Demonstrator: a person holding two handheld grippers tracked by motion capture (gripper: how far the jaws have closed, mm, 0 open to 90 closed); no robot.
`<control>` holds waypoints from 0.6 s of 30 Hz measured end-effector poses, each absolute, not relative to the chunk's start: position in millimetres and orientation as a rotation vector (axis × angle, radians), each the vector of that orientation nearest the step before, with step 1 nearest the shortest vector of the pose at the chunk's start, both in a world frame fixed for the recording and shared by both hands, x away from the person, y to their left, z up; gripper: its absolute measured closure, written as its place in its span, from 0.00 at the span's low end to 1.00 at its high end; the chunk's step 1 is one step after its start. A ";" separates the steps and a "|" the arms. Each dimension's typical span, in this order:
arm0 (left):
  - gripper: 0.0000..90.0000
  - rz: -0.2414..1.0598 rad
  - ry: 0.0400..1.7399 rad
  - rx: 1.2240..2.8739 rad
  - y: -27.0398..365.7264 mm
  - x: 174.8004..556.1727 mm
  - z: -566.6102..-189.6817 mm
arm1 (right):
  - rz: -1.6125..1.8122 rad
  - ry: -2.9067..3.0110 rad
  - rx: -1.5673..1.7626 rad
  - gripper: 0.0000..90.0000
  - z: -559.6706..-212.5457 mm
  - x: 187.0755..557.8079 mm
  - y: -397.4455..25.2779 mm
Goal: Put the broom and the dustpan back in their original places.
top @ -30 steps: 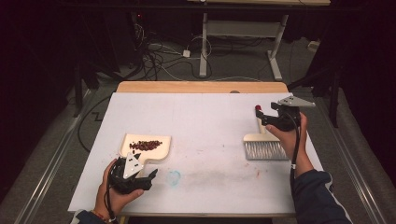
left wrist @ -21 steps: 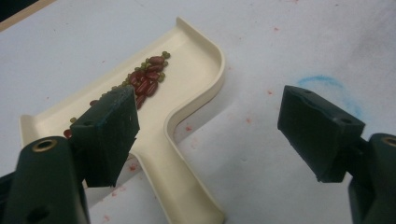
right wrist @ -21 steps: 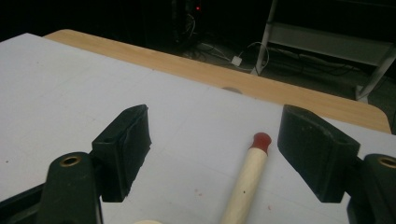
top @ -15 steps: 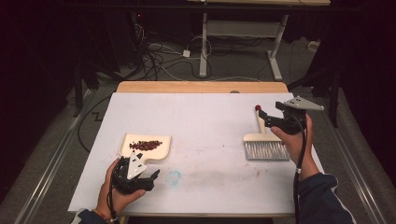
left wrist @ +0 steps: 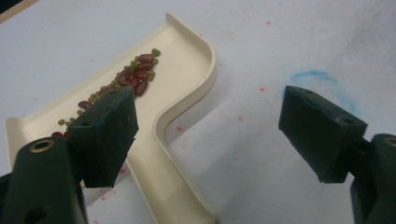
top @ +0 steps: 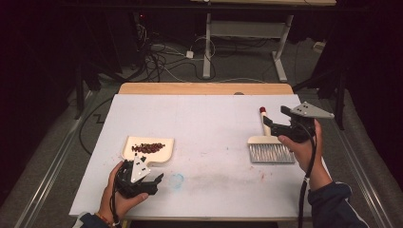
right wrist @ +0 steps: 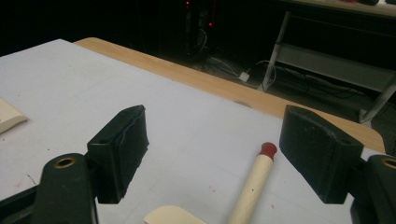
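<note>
Both grippers' fingers are standing open, holding nothing; the left gripper is risking tipping red beans off the cream plastic dustpan if it is grabbing its handle carelessly, while the right gripper is hanging over the wooden-handled brush.

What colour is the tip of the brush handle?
Red: the brush handle is cream with a red tip, clearest in the right gripper view.

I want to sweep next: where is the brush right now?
In the high view, the brush lies flat on the table's right side, beside the open right gripper.
</note>
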State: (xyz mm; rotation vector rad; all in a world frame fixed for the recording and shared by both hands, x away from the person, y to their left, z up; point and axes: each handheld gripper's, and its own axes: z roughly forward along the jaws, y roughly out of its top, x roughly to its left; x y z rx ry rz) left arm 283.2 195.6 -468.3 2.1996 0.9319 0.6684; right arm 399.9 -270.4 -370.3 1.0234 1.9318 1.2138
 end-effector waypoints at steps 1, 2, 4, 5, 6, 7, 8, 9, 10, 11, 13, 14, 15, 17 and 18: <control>0.22 0.669 0.932 2.200 195.2 283.2 -468.7 | 1.214 1.932 1.014 0.27 -369.8 398.6 -270.2; 0.22 0.667 0.931 2.201 195.1 283.3 -468.8 | 1.221 1.932 1.011 0.27 -369.4 396.8 -270.1; 0.22 0.671 0.931 2.200 195.0 283.3 -468.8 | 1.226 1.936 0.995 0.27 -368.7 393.7 -269.3; 0.22 0.670 0.929 2.201 195.1 283.2 -468.6 | 1.220 1.939 0.992 0.27 -368.5 392.2 -268.5; 0.22 0.671 0.929 2.201 195.1 283.1 -468.6 | 1.218 1.942 0.988 0.27 -368.5 390.7 -267.7; 0.22 0.672 0.929 2.201 195.1 283.0 -468.5 | 1.218 1.946 0.974 0.27 -368.4 389.3 -267.2; 0.22 0.671 0.931 2.199 195.0 283.0 -468.7 | 1.213 1.950 0.969 0.27 -368.4 387.6 -266.4; 0.22 0.672 0.929 2.201 195.0 283.0 -468.7 | 1.210 1.954 0.965 0.27 -368.6 385.9 -265.4; 0.22 0.672 0.929 2.202 194.9 282.9 -468.7 | 1.206 1.959 0.958 0.27 -368.5 383.7 -264.7; 0.22 0.671 0.928 2.202 195.0 282.9 -468.8 | 1.202 1.963 0.946 0.27 -368.4 382.7 -264.7; 0.22 0.671 0.928 2.206 194.9 283.0 -468.9 | 1.210 1.967 0.940 0.27 -368.2 379.0 -263.9; 0.22 0.672 0.927 2.208 195.0 283.0 -468.8 | 1.214 1.968 0.939 0.27 -368.1 377.3 -263.3; 0.22 0.672 0.927 2.207 194.9 282.9 -468.8 | 1.212 1.971 0.926 0.27 -368.3 375.8 -263.0; 0.22 0.672 0.926 2.206 194.9 282.8 -468.5 | 1.209 1.981 0.914 0.27 -368.9 372.4 -261.6; 0.22 0.674 0.926 2.207 194.8 282.7 -468.5 | 1.206 1.983 0.903 0.27 -369.3 371.3 -261.1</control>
